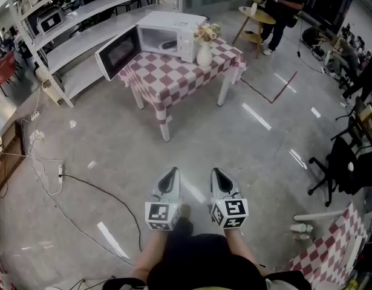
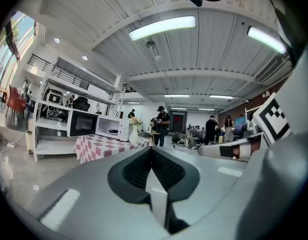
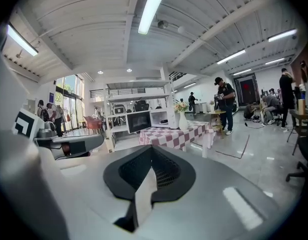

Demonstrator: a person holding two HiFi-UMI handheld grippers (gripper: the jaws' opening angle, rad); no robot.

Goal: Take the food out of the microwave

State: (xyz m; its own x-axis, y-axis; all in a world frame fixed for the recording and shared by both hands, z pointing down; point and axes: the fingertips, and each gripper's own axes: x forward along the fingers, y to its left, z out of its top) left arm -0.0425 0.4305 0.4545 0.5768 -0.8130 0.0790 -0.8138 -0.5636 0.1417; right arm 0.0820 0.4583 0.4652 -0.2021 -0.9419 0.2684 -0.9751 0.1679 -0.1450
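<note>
My left gripper [image 1: 170,177] and right gripper [image 1: 218,178] sit side by side at the lower centre of the head view, each with its fingers together on nothing. The food [image 1: 169,43] is well apart from them at upper centre, a dark, low shape inside the microwave [image 1: 173,26], its long axis lying across the cavity. The microwave stands on the checked counter [image 1: 173,80], its door [image 1: 118,53] swung open to the left.
</note>
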